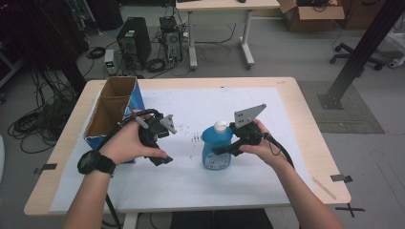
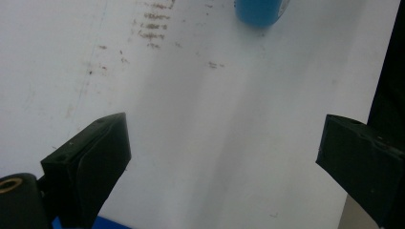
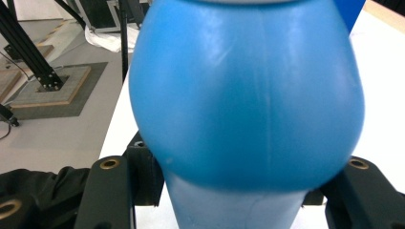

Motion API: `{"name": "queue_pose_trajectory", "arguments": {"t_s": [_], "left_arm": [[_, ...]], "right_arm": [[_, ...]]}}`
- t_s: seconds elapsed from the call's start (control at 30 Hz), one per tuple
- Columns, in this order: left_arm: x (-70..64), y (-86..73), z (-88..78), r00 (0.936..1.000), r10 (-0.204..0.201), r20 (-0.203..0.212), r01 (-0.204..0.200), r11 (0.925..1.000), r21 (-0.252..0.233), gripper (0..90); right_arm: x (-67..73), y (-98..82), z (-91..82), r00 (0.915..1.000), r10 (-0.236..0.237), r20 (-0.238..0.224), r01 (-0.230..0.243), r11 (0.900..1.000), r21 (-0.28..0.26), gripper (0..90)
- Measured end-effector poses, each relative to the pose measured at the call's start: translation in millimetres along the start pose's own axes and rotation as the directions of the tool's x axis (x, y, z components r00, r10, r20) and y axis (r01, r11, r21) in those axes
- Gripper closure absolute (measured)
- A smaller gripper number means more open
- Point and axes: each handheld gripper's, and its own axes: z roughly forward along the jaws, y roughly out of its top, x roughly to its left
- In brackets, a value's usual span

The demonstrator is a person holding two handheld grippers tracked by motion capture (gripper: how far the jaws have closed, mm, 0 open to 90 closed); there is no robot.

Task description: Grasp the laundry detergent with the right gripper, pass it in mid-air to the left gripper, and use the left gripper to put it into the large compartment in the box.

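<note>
Here the table (image 1: 305,119) carries a white paper sheet (image 1: 191,186) over most of its top, and every place below is told from the blue bottle (image 1: 217,152) that stands upright on that sheet, near its middle.

Well to the left of the bottle, at the table's left edge, stands an open cardboard box (image 1: 107,112) with blue outer walls. Between box and bottle, on the sheet, lie a few small brownish smudges (image 1: 196,138), just left of the bottle.

The bottle itself is a rounded blue plastic one with a white cap (image 1: 220,126) on top. In the right gripper view its swollen body (image 3: 246,95) sits between the two black jaws, narrowing below them.

The right gripper (image 1: 224,150) comes at the bottle from its right side, held level in the person's right hand (image 1: 260,145); its jaws are clamped on the bottle's lower, narrower part, one on each flank.

The left gripper (image 1: 162,160) is held in the left hand (image 1: 126,143) to the left of the bottle and apart from it, tilted down at the sheet. In the left gripper view its jaws stand wide apart with only bare white paper between them, and the bottle's base (image 2: 260,12) shows at the top edge, beyond them.
</note>
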Motion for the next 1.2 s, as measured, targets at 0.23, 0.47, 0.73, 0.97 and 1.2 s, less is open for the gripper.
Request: {"name": "queue_pose_trajectory", "arguments": {"t_s": [0.23, 0.47, 0.73, 0.97, 1.2], "left_arm": [[0.8, 3.5, -15.7, 0.9999, 0.006, -0.010, -0.007, 0.9998, -0.017, 4.6], [0.6, 9.5, -33.2, 0.9998, 0.010, -0.019, -0.011, 0.9989, -0.045, 4.5], [-0.1, 13.6, -48.7, 0.9996, 0.013, -0.025, -0.015, 0.9965, -0.082, 4.5], [-1.6, 17.5, -62.0, 0.9996, 0.013, -0.025, -0.016, 0.9895, -0.143, 4.5], [-4.2, 25.9, -69.2, 0.9998, 0.017, -0.009, -0.018, 0.9809, -0.194, 4.4]], "right_arm": [[-0.3, 29.5, -9.0, 0.9993, -0.036, 0.006, 0.036, 0.999, 0.011, 42.2], [0.4, 59.0, -11.4, 0.9977, -0.066, -0.012, 0.067, 0.997, 0.024, 42.3], [1.2, 80.6, -1.6, 0.9955, -0.090, -0.030, 0.091, 0.995, 0.045, 42.4], [4.8, 93.8, 18.0, 0.9930, -0.099, -0.065, 0.103, 0.992, 0.070, 42.4], [8.5, 97.6, 34.3, 0.9903, -0.103, -0.093, 0.111, 0.990, 0.088, 42.5]]}}
